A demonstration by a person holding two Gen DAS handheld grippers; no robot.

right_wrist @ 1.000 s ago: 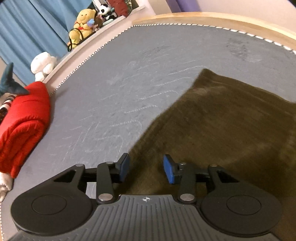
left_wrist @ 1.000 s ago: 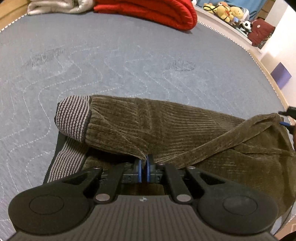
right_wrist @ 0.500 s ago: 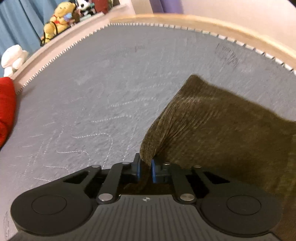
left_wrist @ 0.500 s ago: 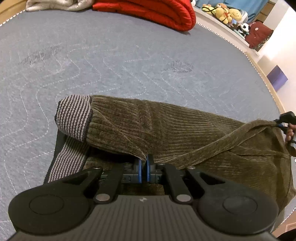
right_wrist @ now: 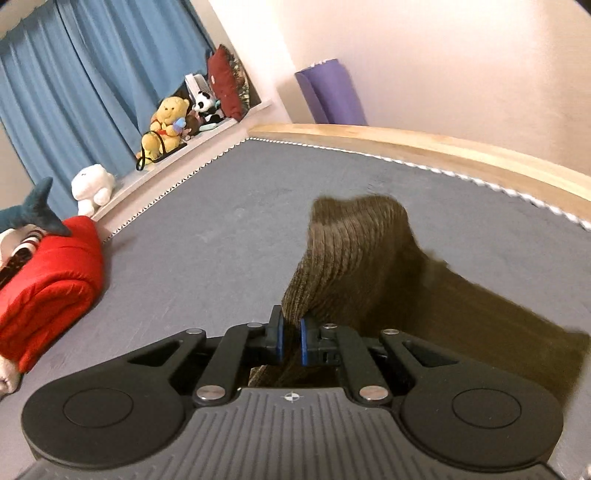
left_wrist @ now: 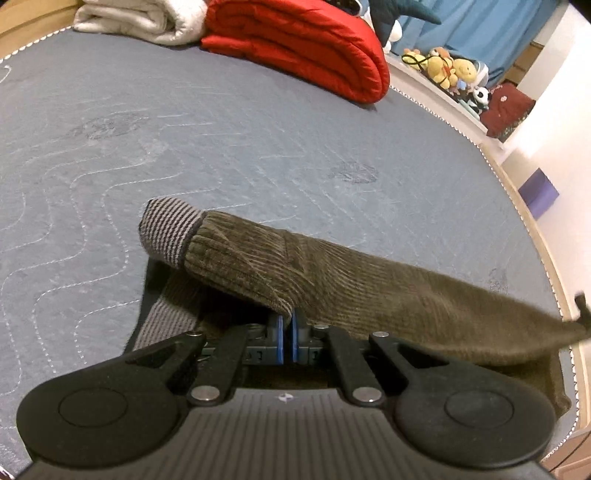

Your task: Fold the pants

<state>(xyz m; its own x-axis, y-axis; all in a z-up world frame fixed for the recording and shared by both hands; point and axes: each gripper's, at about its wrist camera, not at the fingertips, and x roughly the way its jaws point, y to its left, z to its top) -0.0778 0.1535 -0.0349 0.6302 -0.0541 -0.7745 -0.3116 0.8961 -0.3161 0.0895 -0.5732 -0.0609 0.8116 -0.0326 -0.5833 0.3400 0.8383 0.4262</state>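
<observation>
Olive-brown corduroy pants (left_wrist: 332, 280) with a grey striped waistband (left_wrist: 168, 230) lie on the grey quilted mattress (left_wrist: 184, 140). My left gripper (left_wrist: 287, 334) is shut on the fabric edge near the waistband, which is lifted a little off the bed. In the right wrist view the leg end of the pants (right_wrist: 351, 236) stands up off the mattress (right_wrist: 221, 229), pinched between the blue pads of my right gripper (right_wrist: 291, 341), which is shut on it. The right gripper's tip shows at the right edge of the left wrist view, where the stretched cloth ends.
A folded red quilt (left_wrist: 306, 48) and a white blanket (left_wrist: 140, 22) lie at the far side of the bed. Stuffed toys (right_wrist: 166, 125) sit on a ledge under blue curtains (right_wrist: 74, 81). A wooden bed frame (right_wrist: 443, 147) borders the mattress; a purple rolled mat (right_wrist: 328, 92) leans on the wall.
My right gripper shut on the leg end and lifted it up off the mattress. My left gripper, still shut on the waist edge, rose and shifted, pulling the pants taut between the two.
</observation>
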